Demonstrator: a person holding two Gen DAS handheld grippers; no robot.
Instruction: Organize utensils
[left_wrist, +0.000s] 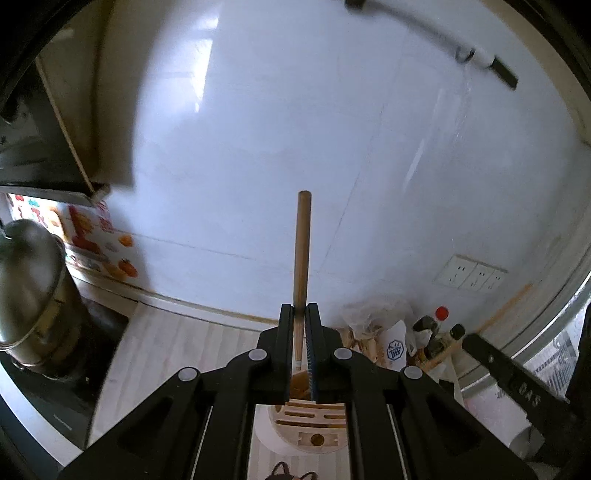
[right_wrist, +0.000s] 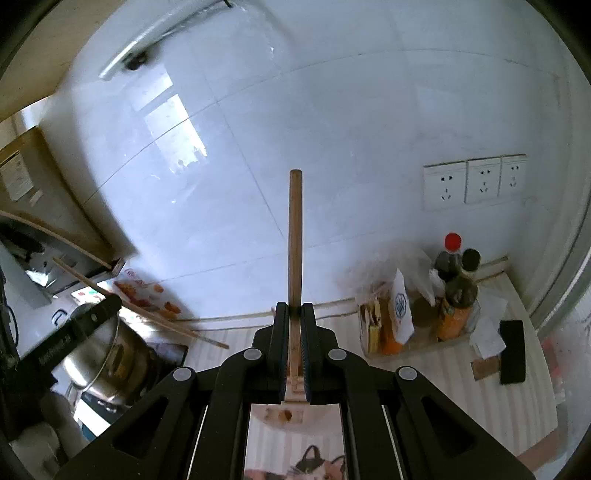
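Left gripper (left_wrist: 300, 314): black, two-fingered; jaws pressed onto a round brown wooden utensil handle (left_wrist: 302, 251), which sticks out forward past the fingertips, in the air above the counter.
Right gripper (right_wrist: 294, 312): black, two-fingered; jaws pinching a second round brown wooden handle (right_wrist: 295, 236), likewise carried clear of the counter; a pale flat wooden part is glimpsed between the fingers.
Utensil holder: a round pale wooden slotted block (left_wrist: 310, 419) is seen below the left gripper, standing on the striped counter (left_wrist: 177, 343) well away from its back edge.
Handling: both utensils are judged light, stiff and not fragile; smooth round wood may twist or slide in the pads.
Hold point: a grip near the working end, as now, leaves a long lever; a hold closer to mid-handle is judged steadier for lowering into a slot.
Writing: a blue emblem on a white packet (right_wrist: 400, 306) by the back edge is too blurred to read; embossed letters on the other gripper's finger are not legible.
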